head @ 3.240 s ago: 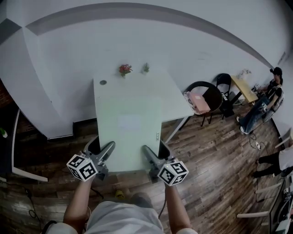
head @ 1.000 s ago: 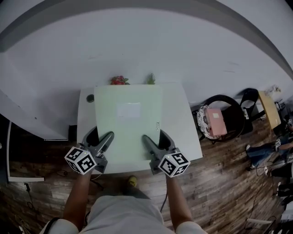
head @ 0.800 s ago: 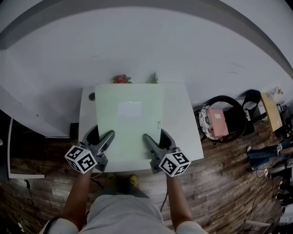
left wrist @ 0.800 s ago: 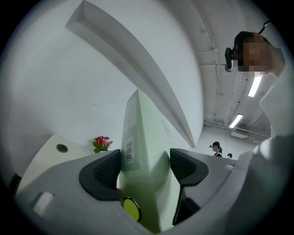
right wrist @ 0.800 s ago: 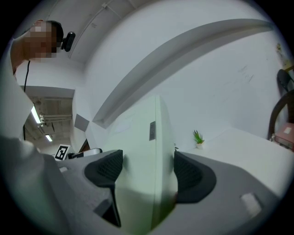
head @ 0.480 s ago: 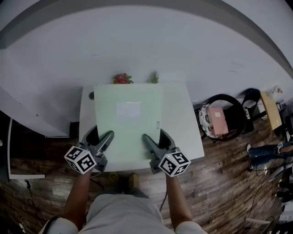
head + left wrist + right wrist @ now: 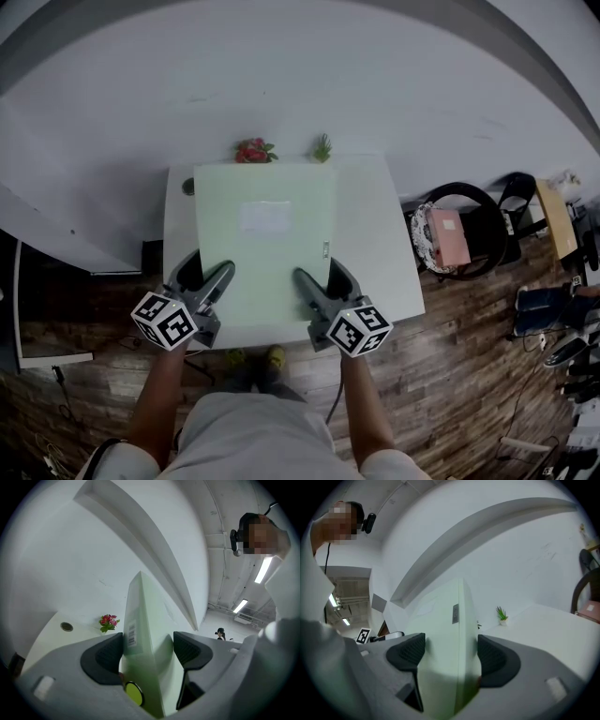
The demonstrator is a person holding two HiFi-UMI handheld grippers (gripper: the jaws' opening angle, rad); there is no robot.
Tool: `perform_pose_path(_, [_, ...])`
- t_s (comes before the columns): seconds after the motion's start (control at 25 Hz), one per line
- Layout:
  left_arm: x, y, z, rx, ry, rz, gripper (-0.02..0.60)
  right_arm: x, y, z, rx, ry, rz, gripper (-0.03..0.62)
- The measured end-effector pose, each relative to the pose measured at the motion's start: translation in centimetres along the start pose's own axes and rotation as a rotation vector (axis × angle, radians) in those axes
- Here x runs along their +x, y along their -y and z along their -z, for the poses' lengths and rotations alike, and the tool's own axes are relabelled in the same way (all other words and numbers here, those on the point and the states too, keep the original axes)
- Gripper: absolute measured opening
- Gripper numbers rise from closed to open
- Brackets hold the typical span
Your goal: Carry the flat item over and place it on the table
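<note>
Holding the flat item (image 7: 265, 258) by its near edge, you have one gripper at each near corner. Head view: the pale green flat item lies level over the left and middle of the white worktop (image 7: 371, 234), its far edge close to the wall side. Whether it touches the worktop can't be told.

L gripper (image 7: 207, 279) clamps the near left corner and R gripper (image 7: 323, 283) the near right corner, marker cubes toward you.

L gripper view: both dark pads (image 7: 102, 657) press on the flat item (image 7: 145, 616), one per face, jaws narrow w/ the item btwn them. A barcode sticker (image 7: 131, 634) sits on its thin side by the left pad.

R gripper view: same grip, a pad on either face of the flat item (image 7: 447, 634).

A white label (image 7: 264, 217) sits on the top face, far half. At the worktop's back stand red flowers (image 7: 253, 150) and a small green plant (image 7: 322, 147); a dark round grommet (image 7: 187, 187) shows at the back left corner. Right of the worktop, a black chair (image 7: 480, 220) carries a pink object (image 7: 447, 236).
</note>
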State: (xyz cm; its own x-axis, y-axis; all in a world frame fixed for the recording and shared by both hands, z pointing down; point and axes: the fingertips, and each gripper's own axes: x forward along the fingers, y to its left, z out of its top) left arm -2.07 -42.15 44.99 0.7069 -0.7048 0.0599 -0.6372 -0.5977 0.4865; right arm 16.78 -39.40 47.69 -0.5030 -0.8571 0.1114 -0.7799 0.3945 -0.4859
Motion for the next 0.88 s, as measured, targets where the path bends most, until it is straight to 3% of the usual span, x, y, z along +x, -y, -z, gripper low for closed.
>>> perform_pose_path(0.32, [0.9,-2.8,1.0,-0.041,-0.029,-0.016,0.334,2.3,1.1,1.5,0.020,-0.045,0.019,0.347])
perform_pose_path(0.88, [1.6,-5.6,6.6,-0.121,-0.134,-0.061,0.334,2.4,4.1,6.8,0.103,-0.141,0.070,0.347])
